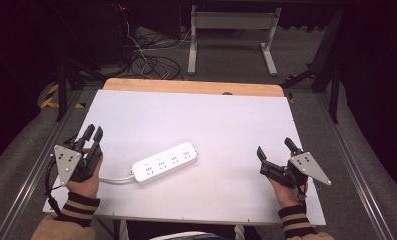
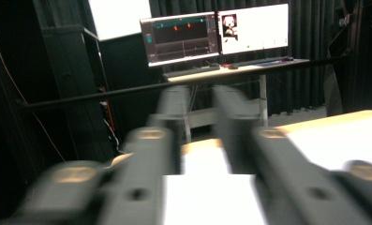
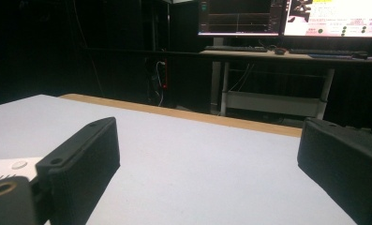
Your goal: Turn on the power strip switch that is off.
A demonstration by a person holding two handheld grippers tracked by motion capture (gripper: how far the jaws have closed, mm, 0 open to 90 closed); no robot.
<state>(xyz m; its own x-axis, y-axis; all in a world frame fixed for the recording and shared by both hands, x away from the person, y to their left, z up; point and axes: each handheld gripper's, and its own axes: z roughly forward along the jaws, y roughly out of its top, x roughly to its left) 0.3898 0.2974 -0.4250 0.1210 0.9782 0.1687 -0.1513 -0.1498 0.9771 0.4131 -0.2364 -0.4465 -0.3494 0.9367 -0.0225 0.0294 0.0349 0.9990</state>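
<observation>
A white power strip [image 1: 163, 162] lies slantwise in the middle of the white table top [image 1: 211, 115], and its white cable [image 1: 113, 178] runs left toward the person's left hand. My left gripper [image 1: 93, 133] rests at the table's left edge, just left of the strip. Its jaws point away with a narrow gap and nothing in it. In the left gripper view the left gripper [image 2: 200, 101] is blurred. My right gripper [image 1: 275, 148] sits at the right edge, wide open and empty. In the right gripper view the right gripper [image 3: 207, 136] faces bare table, with a corner of the strip [image 3: 10, 166] at lower left.
A wooden strip [image 1: 193, 86] borders the table's far edge. Beyond it a white desk frame [image 1: 233, 35] stands on the floor among loose cables [image 1: 151, 60]. Two lit monitors [image 2: 216, 30] sit on that desk. Dark curtains surround the area.
</observation>
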